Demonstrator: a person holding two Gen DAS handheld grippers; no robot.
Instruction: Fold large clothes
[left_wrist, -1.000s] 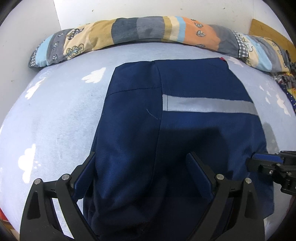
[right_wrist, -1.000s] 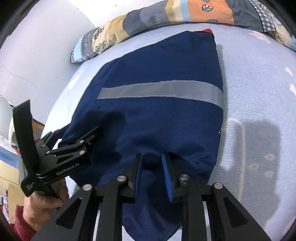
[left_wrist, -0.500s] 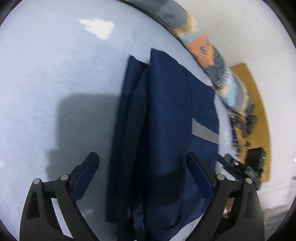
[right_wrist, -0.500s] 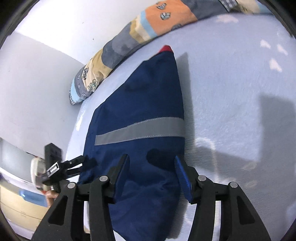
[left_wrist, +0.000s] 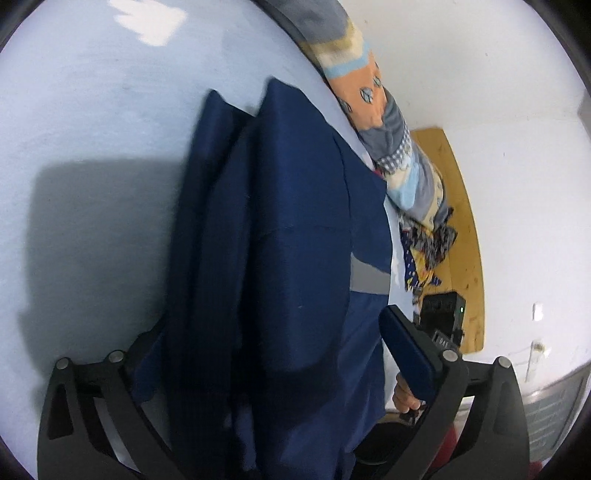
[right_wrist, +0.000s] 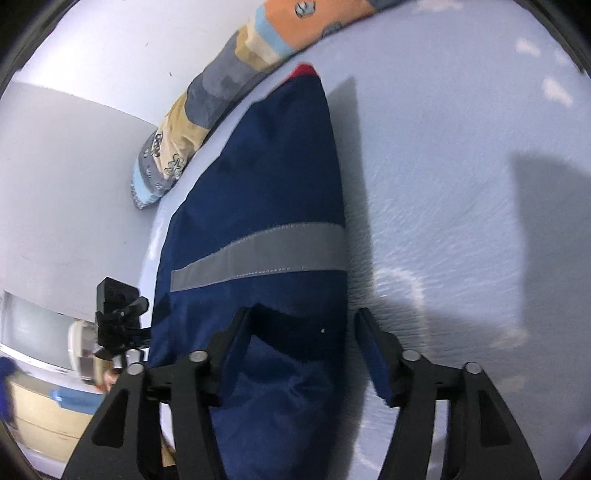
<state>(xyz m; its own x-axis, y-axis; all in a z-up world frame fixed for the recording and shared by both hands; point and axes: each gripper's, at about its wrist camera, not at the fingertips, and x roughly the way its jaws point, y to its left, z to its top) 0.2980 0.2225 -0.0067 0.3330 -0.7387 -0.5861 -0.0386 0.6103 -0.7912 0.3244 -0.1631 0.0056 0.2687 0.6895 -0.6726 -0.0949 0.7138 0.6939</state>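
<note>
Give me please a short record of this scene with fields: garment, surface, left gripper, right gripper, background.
garment: navy garment with a grey reflective stripe, folded, lying flat
surface: light blue bed sheet
left gripper: left gripper open wide, jaws on either side of the garment's near end, not pressing
right gripper: right gripper jaws have just been opening; garment edge between them, not clamped
background: patchwork quilt roll along the white wall

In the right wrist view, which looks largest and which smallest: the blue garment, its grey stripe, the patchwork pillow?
1. Blue garment, clearly largest.
2. Patchwork pillow, though it lies farther from the camera and is partly cut off.
3. Grey stripe, a narrow band across the garment.
</note>
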